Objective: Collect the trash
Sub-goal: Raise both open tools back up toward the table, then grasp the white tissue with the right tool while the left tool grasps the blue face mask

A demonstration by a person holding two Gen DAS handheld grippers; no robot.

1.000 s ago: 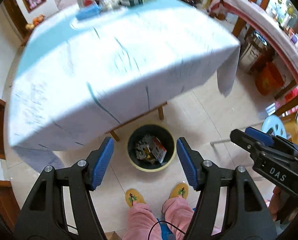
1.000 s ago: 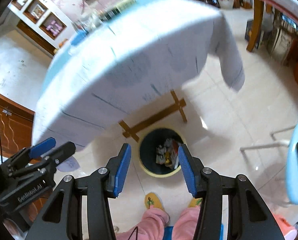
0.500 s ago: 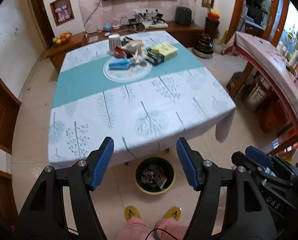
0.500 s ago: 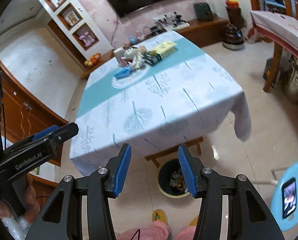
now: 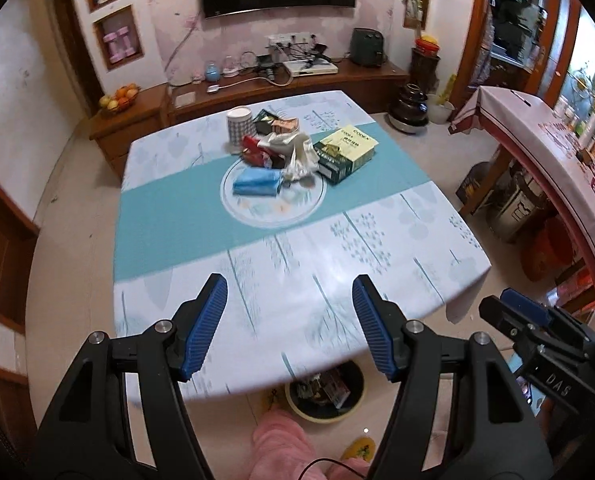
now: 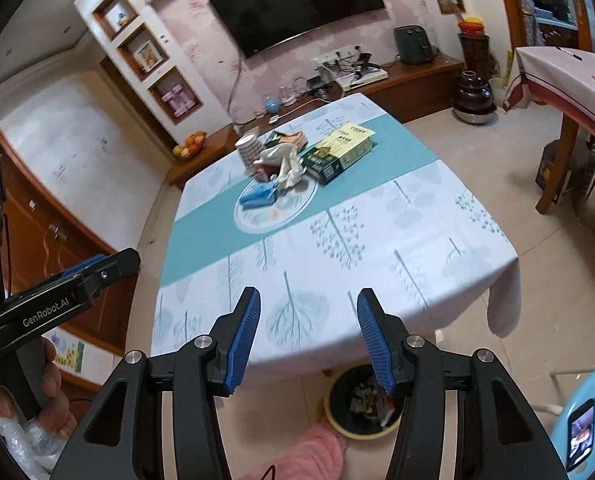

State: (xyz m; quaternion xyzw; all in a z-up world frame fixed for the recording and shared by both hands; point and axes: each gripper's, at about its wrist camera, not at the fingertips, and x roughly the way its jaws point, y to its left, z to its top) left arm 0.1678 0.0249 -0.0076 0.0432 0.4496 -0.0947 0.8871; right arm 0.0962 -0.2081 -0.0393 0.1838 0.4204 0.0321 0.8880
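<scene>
Two hand-held grippers are empty: the left hand-held gripper (image 5: 289, 322) has its blue pads spread wide with only tablecloth behind the gap, and the right hand-held gripper (image 6: 308, 338) is parted a little less, also with nothing between the pads. Both tilt down over the near edge of the worktop (image 5: 377, 240), probably lining up a reach for more rubbish. That rubbish sits well off, heaped on the round plate (image 5: 257, 210) at the worktop's middle: a blue packet (image 5: 257, 183), crumpled white wrapping (image 5: 295, 152), a red wrapper (image 5: 253, 149), with a green and yellow box (image 5: 345, 152) beside them. Directly below the pads, on the floor under the overhang, the bin (image 6: 361, 404) is handy for dropping, and already holds scraps. Only the right view shows a light blue stool (image 6: 581, 416) with a phone on it and a bare hand (image 6: 49, 400) gripping the other tool; only the left view shows the cluttered counter (image 5: 545, 136)
</scene>
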